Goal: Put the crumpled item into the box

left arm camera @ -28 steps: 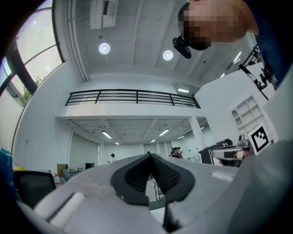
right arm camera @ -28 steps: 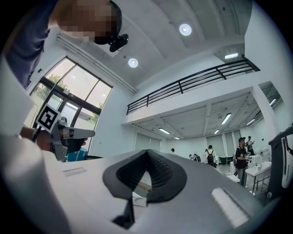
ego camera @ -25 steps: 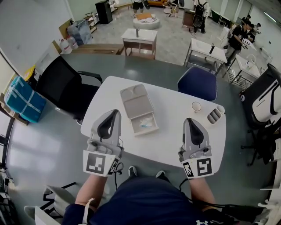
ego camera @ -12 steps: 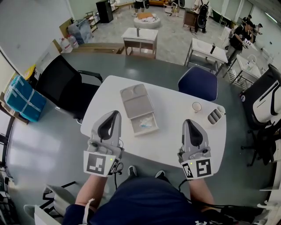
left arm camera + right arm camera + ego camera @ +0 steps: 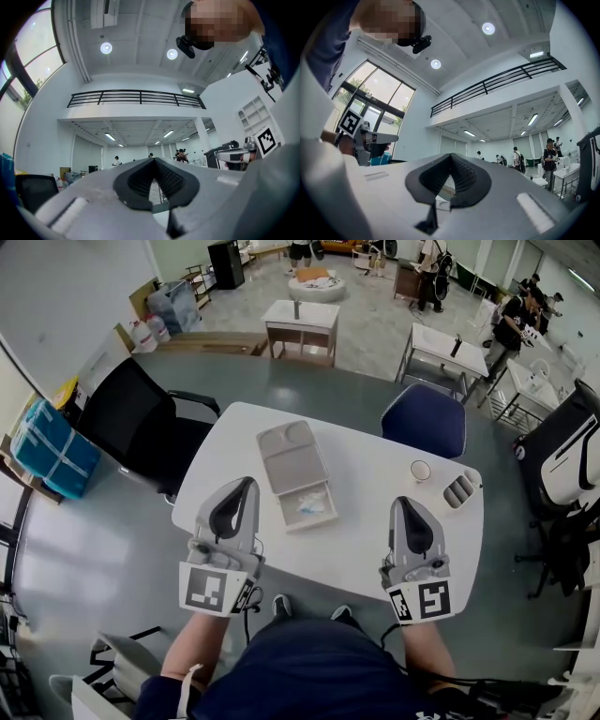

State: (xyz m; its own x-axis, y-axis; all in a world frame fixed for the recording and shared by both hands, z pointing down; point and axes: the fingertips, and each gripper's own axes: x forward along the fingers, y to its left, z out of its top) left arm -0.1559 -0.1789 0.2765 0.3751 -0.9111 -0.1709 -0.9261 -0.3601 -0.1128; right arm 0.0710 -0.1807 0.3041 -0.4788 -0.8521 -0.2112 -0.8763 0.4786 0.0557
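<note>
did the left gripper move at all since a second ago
No. The left gripper sits at the same spot over the near edge of the table, tip just left of the box, as before.

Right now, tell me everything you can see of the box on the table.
The box is a flat greyish case, plastic by its look, lying open on the white table. Its lid lies flat on the far side; the near tray holds a pale crumpled item. Only the table and that item touch it.

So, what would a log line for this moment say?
left tool: shut, empty | right tool: shut, empty | crumpled item: inside open box
</note>
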